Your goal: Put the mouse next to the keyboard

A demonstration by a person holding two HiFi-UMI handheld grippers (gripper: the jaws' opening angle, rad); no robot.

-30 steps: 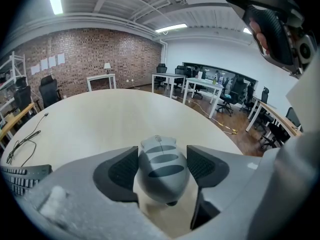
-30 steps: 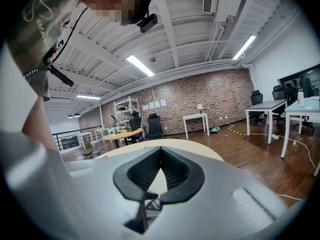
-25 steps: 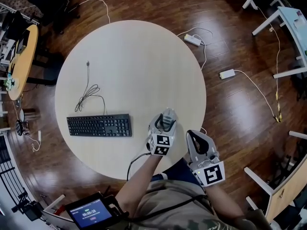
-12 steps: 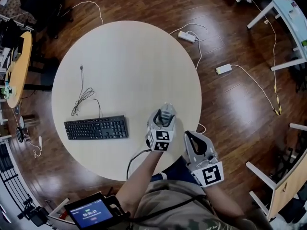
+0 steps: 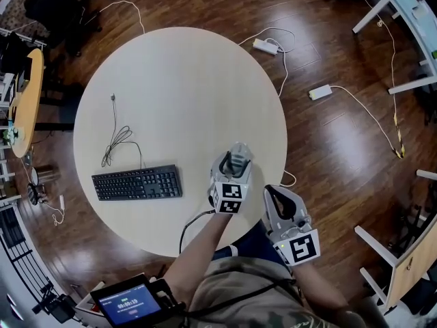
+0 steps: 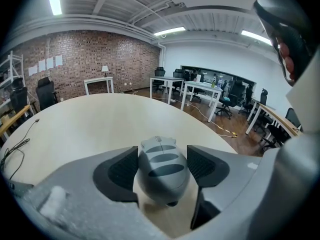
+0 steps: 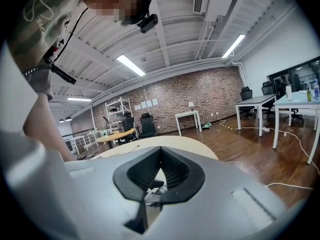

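Observation:
A grey mouse (image 6: 161, 170) sits between the dark pads of my left gripper (image 6: 162, 156), which is shut on it, just over the pale round table (image 5: 184, 80). In the head view the left gripper (image 5: 237, 154) is over the table's near right part, with the mouse (image 5: 237, 161) at its tips. The black keyboard (image 5: 136, 182) lies flat well to its left, its cable (image 5: 117, 139) coiled behind it. My right gripper (image 5: 276, 192) hangs off the table's near edge; its jaws (image 7: 160, 156) are shut with nothing between them.
Two white power strips (image 5: 265, 46) (image 5: 319, 91) with cords lie on the wooden floor beyond the table's right side. White desks (image 5: 403, 19) stand at the far right, a small wooden table (image 5: 24, 87) at the left. A tablet (image 5: 130, 303) is at my waist.
The head view has shifted slightly. Both grippers stay almost where they were relative to the table, with the mouse still held in the left one.

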